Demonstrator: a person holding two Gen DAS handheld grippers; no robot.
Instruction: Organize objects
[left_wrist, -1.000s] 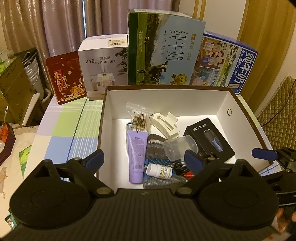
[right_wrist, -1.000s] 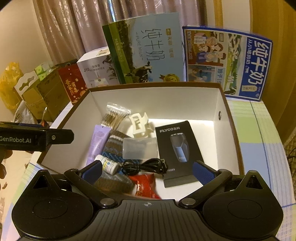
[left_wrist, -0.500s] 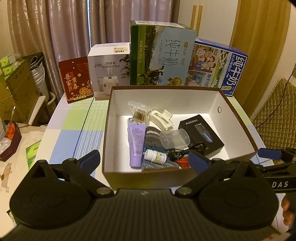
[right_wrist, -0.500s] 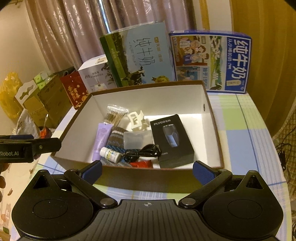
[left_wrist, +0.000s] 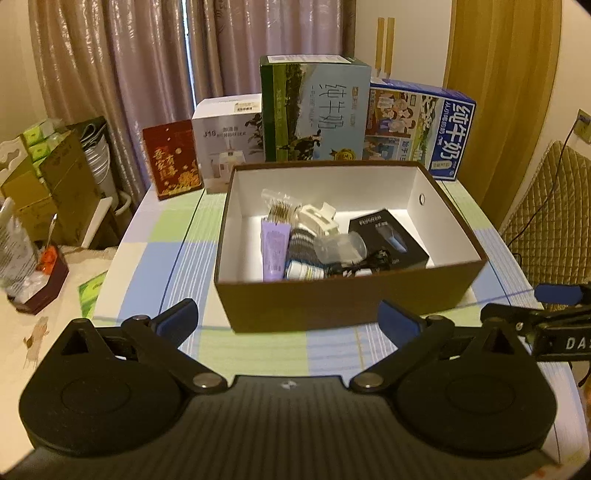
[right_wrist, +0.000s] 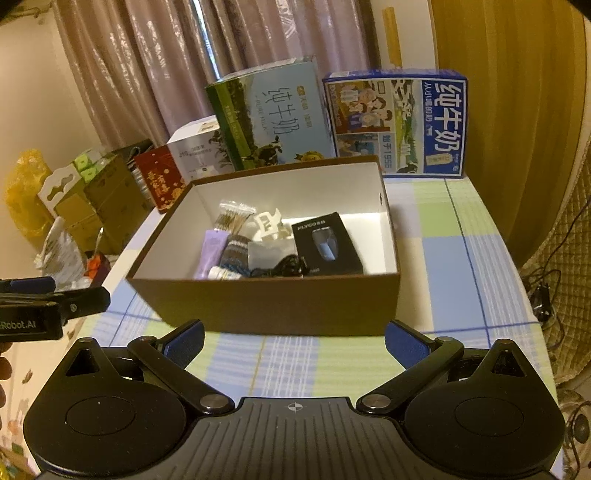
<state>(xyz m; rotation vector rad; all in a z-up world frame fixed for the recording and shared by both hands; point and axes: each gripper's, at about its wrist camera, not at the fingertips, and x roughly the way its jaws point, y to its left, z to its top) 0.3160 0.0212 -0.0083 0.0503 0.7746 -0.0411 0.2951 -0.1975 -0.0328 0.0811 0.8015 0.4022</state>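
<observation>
We're holding both tools back from the brown box (left_wrist: 347, 299), which is sitting on the checked tablecloth (left_wrist: 155, 258) w/ the small stuff inside: purple tube (left_wrist: 274, 248), cotton swabs (left_wrist: 280, 211), white hair clip (left_wrist: 318, 221), striped sock (left_wrist: 301, 247), clear cup (left_wrist: 341, 248), black cable (left_wrist: 364, 263), pill bottle (right_wrist: 223, 273) and black shaver box (left_wrist: 388, 240). The left gripper (left_wrist: 288, 325) is hanging wide open, nothing in it. The right gripper (right_wrist: 293, 338) is also spread wide and empty.

Risks, as we're judging them: going back in low, a finger could be catching the near wall of the box and shoving it across the cloth, maybe toward the milk cartons (left_wrist: 314, 110) standing just behind. The items are lying packed and overlapping, so a pinch on one could be dragging the cable or tipping the cup. The two tools are also hovering close side by side, so they could be clashing over the box.

Vs. a sec ago: both cams were sitting right over the box, looking down into it. Now we're pulled back and lower, the whole near wall is showing, and the contents look unmoved.
</observation>
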